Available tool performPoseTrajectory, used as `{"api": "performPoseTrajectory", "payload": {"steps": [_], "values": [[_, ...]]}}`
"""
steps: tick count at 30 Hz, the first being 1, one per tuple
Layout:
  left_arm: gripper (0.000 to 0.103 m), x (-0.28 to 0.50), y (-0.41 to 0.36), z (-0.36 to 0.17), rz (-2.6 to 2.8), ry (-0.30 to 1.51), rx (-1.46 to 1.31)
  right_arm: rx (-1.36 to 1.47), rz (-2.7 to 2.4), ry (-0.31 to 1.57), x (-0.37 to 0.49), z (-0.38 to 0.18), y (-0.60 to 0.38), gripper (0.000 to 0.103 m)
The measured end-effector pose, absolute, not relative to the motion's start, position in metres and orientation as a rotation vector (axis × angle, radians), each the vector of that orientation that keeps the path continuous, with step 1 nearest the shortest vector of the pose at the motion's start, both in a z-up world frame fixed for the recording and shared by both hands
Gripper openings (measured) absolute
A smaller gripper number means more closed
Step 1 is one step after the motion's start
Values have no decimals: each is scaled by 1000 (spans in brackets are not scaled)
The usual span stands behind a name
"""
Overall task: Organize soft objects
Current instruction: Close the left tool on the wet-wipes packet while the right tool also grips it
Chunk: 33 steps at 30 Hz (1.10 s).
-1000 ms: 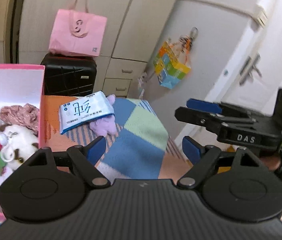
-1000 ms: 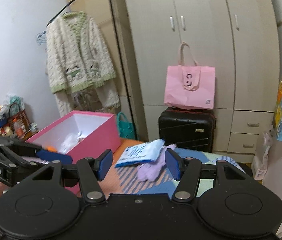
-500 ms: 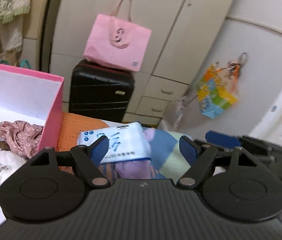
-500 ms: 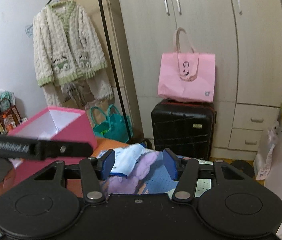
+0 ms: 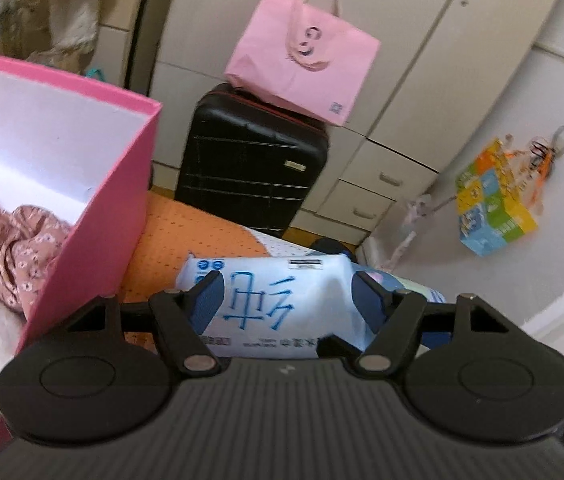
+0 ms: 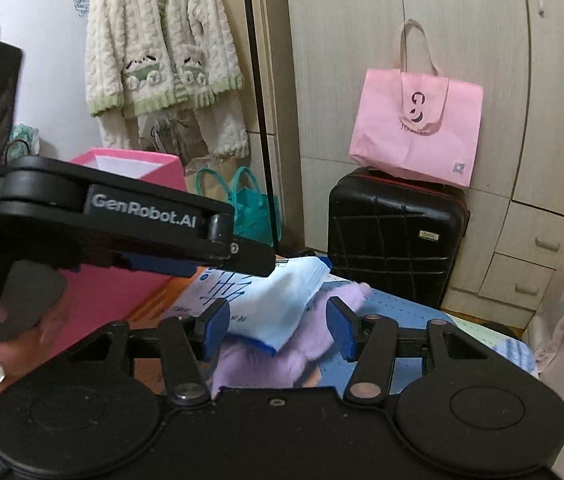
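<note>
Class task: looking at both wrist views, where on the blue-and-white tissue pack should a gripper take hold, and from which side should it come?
Grip the tissue pack across its short width at mid-length, coming from above and in front, as the left gripper does, jaws closing around it. It lies flat but partly on the purple plush, so its ends sag.

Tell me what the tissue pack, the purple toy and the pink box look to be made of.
Tissue pack: thin plastic film, slightly glossy, creasing at its sealed end; probably paper tissues inside.
Purple toy: plush fabric, with a fuzzy, matte pile.
Pink box: likely cardboard, with stiff flat walls, matte pink outside and white inside.
</note>
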<state>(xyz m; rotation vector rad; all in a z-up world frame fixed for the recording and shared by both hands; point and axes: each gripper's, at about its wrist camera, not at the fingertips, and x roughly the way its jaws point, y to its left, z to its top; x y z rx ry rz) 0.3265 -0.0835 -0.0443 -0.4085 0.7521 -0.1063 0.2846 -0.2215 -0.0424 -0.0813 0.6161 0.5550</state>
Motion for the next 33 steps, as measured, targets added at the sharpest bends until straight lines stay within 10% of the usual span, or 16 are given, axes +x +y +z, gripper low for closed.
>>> {"api": "performPoseTrajectory", "payload": {"steps": [8, 14, 33], "values": [[70, 325, -87, -65, -53, 728, -463, 38, 543, 656, 305, -57, -226, 58], [70, 322, -75, -65, -55, 693, -517, 69, 571, 642, 296, -54, -233, 9], [81, 311, -86, -75, -86, 738, -451, 90, 485, 637, 263, -58, -256, 7]]}}
